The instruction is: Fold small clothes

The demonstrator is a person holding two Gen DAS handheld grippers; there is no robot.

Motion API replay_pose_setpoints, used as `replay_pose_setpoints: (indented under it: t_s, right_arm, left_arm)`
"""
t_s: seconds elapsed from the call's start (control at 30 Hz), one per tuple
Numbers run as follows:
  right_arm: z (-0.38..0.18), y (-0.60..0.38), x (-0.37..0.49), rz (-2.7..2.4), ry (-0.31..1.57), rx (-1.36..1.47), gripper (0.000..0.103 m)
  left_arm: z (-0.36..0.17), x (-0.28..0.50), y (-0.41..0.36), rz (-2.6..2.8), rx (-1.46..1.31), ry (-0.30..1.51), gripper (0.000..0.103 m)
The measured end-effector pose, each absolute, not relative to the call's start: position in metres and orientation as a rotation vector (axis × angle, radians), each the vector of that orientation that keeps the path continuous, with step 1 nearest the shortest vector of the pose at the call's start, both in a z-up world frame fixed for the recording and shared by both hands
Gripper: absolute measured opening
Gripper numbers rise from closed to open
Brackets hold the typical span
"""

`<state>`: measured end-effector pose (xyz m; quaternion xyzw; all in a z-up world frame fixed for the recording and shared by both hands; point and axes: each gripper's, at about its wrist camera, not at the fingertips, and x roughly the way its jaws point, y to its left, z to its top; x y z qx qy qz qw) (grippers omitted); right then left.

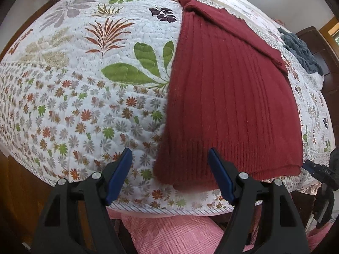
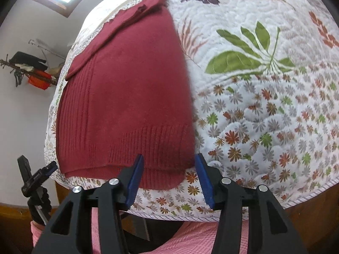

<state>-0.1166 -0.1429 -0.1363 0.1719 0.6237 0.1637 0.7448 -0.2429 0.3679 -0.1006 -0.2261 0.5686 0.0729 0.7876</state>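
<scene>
A dark red ribbed knit sweater lies flat on the floral quilt, folded lengthwise, with a sleeve laid diagonally across its far end. Its hem faces me near the quilt's front edge. My left gripper hovers open just above the hem's left corner, nothing between its blue pads. In the right wrist view the same sweater fills the left half, and my right gripper stands open over the hem's right corner, holding nothing.
The quilt covers a bed with a wooden frame. A grey-blue cloth lies at the far right by a dark headboard. A black tripod stands beside the bed. Pink checked fabric on the person sits below the grippers.
</scene>
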Motion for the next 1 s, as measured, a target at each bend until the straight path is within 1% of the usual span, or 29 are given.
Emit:
replay_pose_setpoints:
  t_s: [0.27, 0.57, 0.7, 0.93, 0.97, 1.0]
  right_arm:
    - [-0.150, -0.151, -0.109, 0.368, 1.391, 0.469, 0.053]
    - [-0.150, -0.136, -0.103, 0.417, 1.395, 0.497, 0.053]
    - [-0.148, -0.130, -0.102, 0.425, 1.392, 0.479, 0.053]
    - [-0.150, -0.137, -0.103, 0.415, 1.391, 0.504, 0.053]
    - [-0.151, -0.136, -0.103, 0.419, 1.393, 0.507, 0.053]
    - [-0.150, -0.135, -0.102, 0.424, 1.392, 0.503, 0.053]
  left_arm:
    - [-0.112, -0.237, 0.363, 0.141, -0.532, 1.246, 0.073]
    - [-0.119, -0.223, 0.351, 0.122, -0.566, 1.254, 0.072]
    - [-0.116, -0.220, 0.350, 0.109, -0.581, 1.246, 0.069]
    - [-0.121, -0.221, 0.351, 0.116, -0.559, 1.258, 0.068]
    - [-0.121, -0.220, 0.350, 0.116, -0.555, 1.260, 0.067]
    - [-0.122, -0.218, 0.348, 0.114, -0.554, 1.260, 0.064]
